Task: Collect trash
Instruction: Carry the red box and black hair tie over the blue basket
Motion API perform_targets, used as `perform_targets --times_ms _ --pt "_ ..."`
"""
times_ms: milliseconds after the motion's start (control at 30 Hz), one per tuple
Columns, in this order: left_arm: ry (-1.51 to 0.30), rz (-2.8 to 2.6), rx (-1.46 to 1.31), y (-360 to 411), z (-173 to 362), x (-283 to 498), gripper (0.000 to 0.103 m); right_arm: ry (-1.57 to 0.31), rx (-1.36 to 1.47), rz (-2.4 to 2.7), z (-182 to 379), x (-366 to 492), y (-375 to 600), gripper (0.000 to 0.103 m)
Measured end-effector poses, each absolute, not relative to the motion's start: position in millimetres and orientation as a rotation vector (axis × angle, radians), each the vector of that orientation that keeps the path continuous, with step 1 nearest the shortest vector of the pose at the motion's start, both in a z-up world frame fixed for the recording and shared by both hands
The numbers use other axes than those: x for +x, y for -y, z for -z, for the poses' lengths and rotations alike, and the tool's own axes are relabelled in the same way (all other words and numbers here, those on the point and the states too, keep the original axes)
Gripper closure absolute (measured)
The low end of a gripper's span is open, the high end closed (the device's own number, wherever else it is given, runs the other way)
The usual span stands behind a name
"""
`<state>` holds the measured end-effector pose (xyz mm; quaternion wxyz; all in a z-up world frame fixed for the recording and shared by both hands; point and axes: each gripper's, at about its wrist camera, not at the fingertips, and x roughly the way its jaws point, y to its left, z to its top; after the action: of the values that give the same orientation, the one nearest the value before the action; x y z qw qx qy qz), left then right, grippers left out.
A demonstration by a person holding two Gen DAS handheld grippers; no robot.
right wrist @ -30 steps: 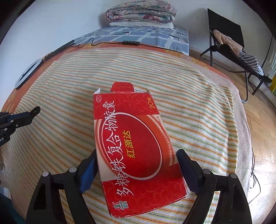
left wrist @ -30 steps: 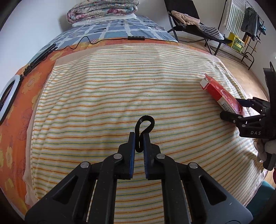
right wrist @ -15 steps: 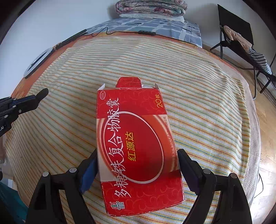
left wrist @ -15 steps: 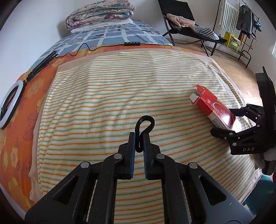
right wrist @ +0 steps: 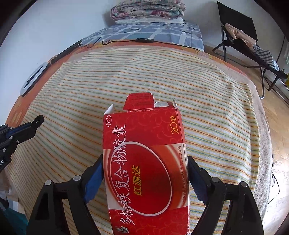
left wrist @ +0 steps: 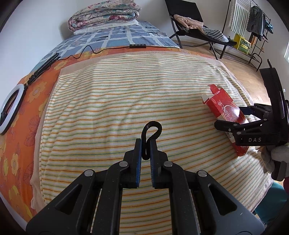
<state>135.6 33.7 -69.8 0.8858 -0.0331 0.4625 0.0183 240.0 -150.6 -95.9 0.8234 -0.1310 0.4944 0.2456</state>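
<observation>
Between the fingers of the right gripper sits the red box, its long sides pressed by the blue pads, its opened flap pointing away from the gripper. A second ago the box lay low against the striped blanket; now it rides higher and tilted, clear of the cloth at its far end, so the pick looks done and the carry to a bin, which no view shows, would be next. The gripper stands wide, spread to the box's full width and clamped on it; seen from the left wrist, the box hangs off to that gripper's right, with a gloved hand behind the tool. The left gripper is nearly closed, pinching a small black hook that juts forward beyond its tips, above the blanket. Farther ahead of both lie a bed's orange sheet, a ring light to the left, and folded quilts at the far end.
</observation>
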Motion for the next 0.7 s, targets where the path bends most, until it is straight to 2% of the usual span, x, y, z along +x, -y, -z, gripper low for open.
perform_targets --times_ms 267,700 --pt "-0.920 -0.006 -0.072 -18 47 112 0.096 -0.936 -0.286 -0.494 58 196 158 0.017" --pt "-0.889 0.060 -0.066 15 23 47 0.097 -0.872 -0.209 -0.485 18 113 180 0.017"
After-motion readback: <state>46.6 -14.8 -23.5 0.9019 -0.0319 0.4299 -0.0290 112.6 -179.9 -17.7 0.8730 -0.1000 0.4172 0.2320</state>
